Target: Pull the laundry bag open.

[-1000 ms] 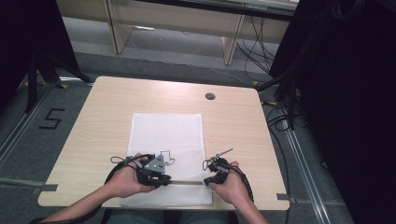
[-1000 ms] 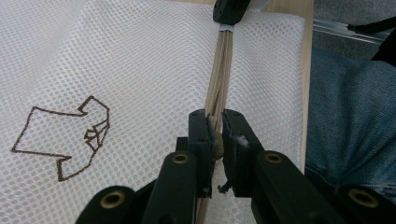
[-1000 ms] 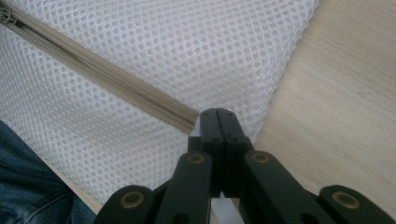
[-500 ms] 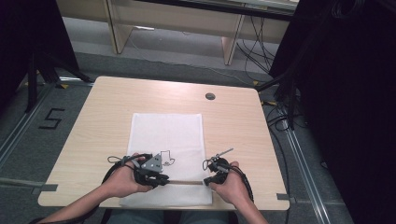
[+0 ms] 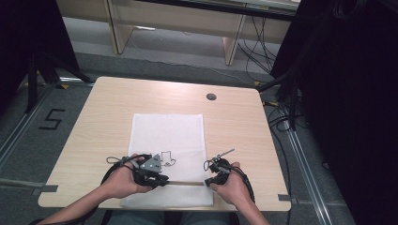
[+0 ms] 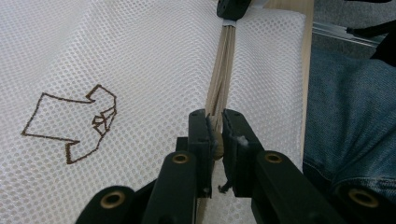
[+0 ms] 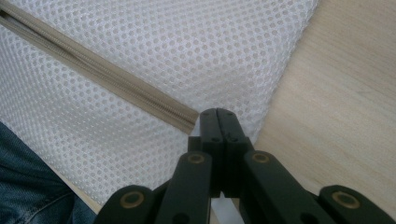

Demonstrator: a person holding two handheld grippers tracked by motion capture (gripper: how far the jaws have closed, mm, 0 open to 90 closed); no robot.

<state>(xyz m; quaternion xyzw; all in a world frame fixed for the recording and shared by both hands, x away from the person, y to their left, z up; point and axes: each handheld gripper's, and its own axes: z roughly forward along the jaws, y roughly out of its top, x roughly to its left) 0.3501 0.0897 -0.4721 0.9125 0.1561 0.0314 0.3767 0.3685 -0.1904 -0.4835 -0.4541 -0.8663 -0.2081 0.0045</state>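
Observation:
A white mesh bag (image 5: 166, 131) lies flat on the wooden table (image 5: 239, 131), with a brown shirt outline (image 6: 74, 123) printed on it. A beige zipper (image 5: 185, 183) runs across its near end. My left gripper (image 5: 162, 180) sits at the zipper's left part; in the left gripper view its jaws (image 6: 215, 119) pinch a small beige zipper pull on the zipper (image 6: 222, 70). My right gripper (image 5: 209, 182) sits at the zipper's right end. In the right gripper view its jaws (image 7: 217, 112) are pressed together on the mesh just past the zipper (image 7: 107, 77).
A round cable hole (image 5: 211, 96) is in the table's far right part. The bag's near edge lies close to the table's front edge, with the person's jeans (image 6: 350, 102) just behind it. Wooden furniture legs (image 5: 232, 42) and cables stand on the floor beyond.

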